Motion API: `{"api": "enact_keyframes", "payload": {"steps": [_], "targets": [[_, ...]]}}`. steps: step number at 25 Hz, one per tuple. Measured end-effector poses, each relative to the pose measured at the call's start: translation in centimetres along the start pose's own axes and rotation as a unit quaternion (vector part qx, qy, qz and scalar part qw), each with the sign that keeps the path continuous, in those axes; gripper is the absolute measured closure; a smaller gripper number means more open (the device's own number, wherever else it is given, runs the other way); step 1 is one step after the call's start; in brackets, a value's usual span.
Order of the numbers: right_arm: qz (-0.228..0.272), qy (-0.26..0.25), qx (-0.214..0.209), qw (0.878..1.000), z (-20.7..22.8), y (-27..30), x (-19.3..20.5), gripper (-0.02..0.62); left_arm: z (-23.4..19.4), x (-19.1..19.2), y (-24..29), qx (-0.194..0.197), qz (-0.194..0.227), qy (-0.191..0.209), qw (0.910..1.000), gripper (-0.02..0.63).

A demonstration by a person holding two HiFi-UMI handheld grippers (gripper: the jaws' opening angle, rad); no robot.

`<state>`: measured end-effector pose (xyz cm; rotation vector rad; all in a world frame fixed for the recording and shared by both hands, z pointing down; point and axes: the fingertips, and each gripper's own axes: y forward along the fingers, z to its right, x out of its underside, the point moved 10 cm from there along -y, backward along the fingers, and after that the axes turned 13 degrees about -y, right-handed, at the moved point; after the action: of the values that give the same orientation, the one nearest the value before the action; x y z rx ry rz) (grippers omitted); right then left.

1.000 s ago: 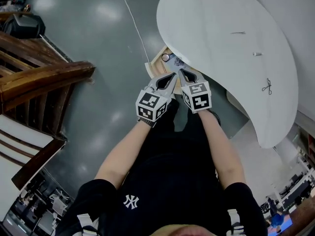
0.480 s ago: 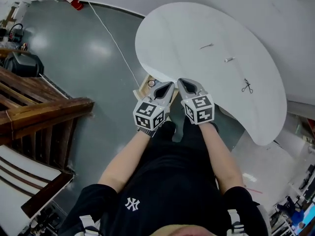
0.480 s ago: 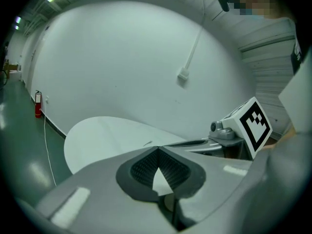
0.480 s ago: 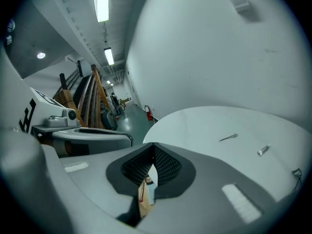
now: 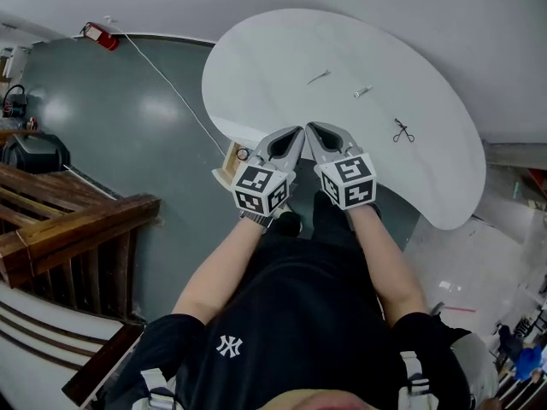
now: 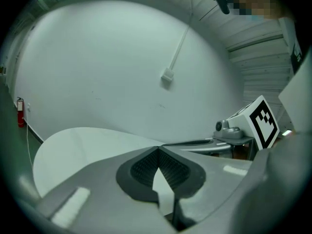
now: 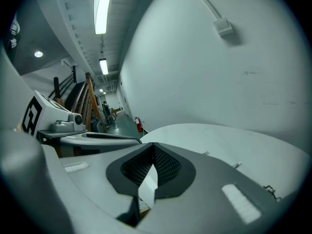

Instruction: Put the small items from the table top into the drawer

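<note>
Left gripper view shows the left gripper (image 6: 157,149) with its fingers (image 6: 140,168) closed tip to tip, ribbed pads meeting and nothing held between them. Right gripper view shows the same of the right gripper (image 7: 153,145): fingers (image 7: 168,167) closed and empty. Each gripper appears in the other's view, just beside it, with its marker cube showing. From the head view the two are held close together and side by side in front of the person's body, their tips pointing toward the near edge of the white worktop (image 5: 273,58). The small items all lie on the worktop, well apart from both grippers: a thin metal piece (image 5: 319,77), near it a short metal piece (image 5: 362,91), and further right the scissors (image 5: 403,131). The right gripper view also shows these three past its fingers, on the right part of the worktop. The wooden drawer (image 5: 231,159) stands open under the worktop's near left edge, just left of the left gripper, with a small dark ring (image 5: 244,154) in it. Around lies a grey floor (image 5: 128,126) crossed by a white cable (image 5: 171,88), with a fire extinguisher (image 5: 96,34) by the wall and wooden stairs (image 5: 68,220) at left.
</note>
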<state>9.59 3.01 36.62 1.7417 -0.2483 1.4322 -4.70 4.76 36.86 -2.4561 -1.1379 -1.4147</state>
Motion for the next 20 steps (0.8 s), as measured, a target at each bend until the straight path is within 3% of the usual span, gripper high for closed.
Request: {"api": "enact_keyframes", "payload": {"steps": [12,20], "targets": [[-0.013,0.006,0.059,0.998,7.7,-5.5,3.3,0.568,5.4,2.1,8.3,0.035,-0.04,0.007,0.9985,0.606],[-0.054,0.002,0.094,0.994,12.8,-8.4,7.3,0.568,8.0,5.0,14.4,0.051,-0.081,0.009,0.9953,0.606]]}}
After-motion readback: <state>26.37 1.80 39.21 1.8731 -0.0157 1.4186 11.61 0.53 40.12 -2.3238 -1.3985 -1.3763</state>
